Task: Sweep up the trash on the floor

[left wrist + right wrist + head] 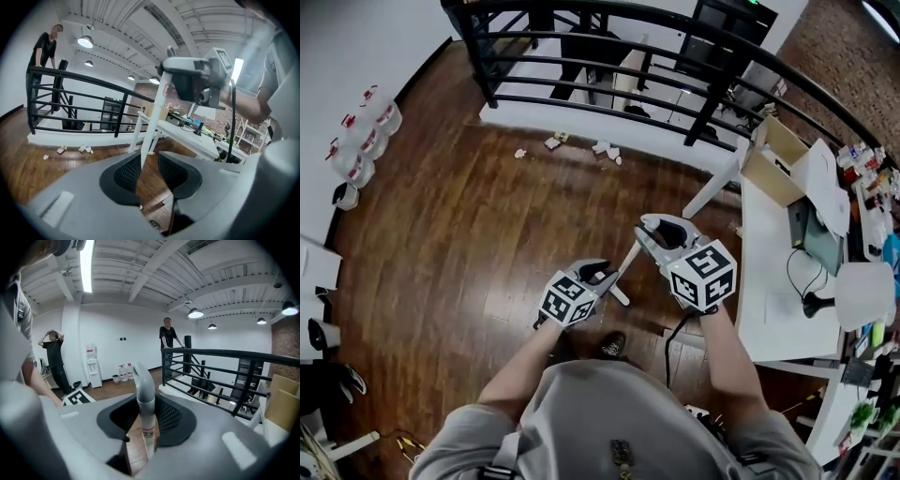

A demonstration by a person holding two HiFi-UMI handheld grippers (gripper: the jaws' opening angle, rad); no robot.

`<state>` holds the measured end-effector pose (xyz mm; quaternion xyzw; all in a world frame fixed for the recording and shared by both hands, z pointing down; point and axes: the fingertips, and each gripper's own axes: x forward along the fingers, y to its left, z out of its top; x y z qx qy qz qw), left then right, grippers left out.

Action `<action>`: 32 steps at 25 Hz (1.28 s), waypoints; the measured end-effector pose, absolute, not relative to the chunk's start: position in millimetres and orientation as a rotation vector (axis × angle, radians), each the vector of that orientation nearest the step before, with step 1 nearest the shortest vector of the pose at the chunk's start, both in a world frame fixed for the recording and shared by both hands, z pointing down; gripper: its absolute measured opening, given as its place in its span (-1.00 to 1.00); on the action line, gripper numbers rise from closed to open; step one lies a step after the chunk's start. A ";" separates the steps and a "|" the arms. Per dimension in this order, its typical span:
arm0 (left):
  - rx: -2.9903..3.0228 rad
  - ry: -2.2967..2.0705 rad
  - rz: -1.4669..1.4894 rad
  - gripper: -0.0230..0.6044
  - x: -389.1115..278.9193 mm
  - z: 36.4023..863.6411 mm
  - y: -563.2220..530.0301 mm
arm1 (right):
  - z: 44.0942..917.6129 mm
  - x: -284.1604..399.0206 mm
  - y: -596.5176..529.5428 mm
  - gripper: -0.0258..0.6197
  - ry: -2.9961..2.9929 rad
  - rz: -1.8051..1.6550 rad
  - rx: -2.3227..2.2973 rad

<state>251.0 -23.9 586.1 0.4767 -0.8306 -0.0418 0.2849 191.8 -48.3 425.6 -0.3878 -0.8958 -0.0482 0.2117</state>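
A thin white broom handle (627,262) slants between my two grippers in the head view. My right gripper (661,228) is shut on its grey capped top end (144,390), which stands up between the pads. The left gripper (600,274) sits lower on the handle (152,122); its jaws stand apart, with the stick passing close to the left pad and clear of the right one. The broom head is hidden. Small scraps of trash (605,148) lie on the wooden floor by the railing, also seen as white bits (86,149) in the left gripper view.
A black railing (609,89) runs across the far side above a lower level. A white table (769,281) with a cardboard box (773,159) and a laptop stands at the right. Water bottles (366,141) line the left wall. People stand by the railing (168,341) and by the wall (56,359).
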 end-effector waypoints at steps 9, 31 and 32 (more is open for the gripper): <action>1.304 -2.227 -0.139 -0.26 182.9 595.2 54.1 | 350.1 161.2 76.8 -0.62 -2.501 -0.060 -1.248; 1.115 -2.312 0.103 -0.52 -61.4 606.4 267.5 | 352.1 -54.1 232.4 -0.62 -2.476 0.107 -1.470; 1.107 -2.310 0.102 -0.52 -78.5 604.4 272.9 | 349.5 -71.5 238.8 -0.62 -2.474 0.110 -1.490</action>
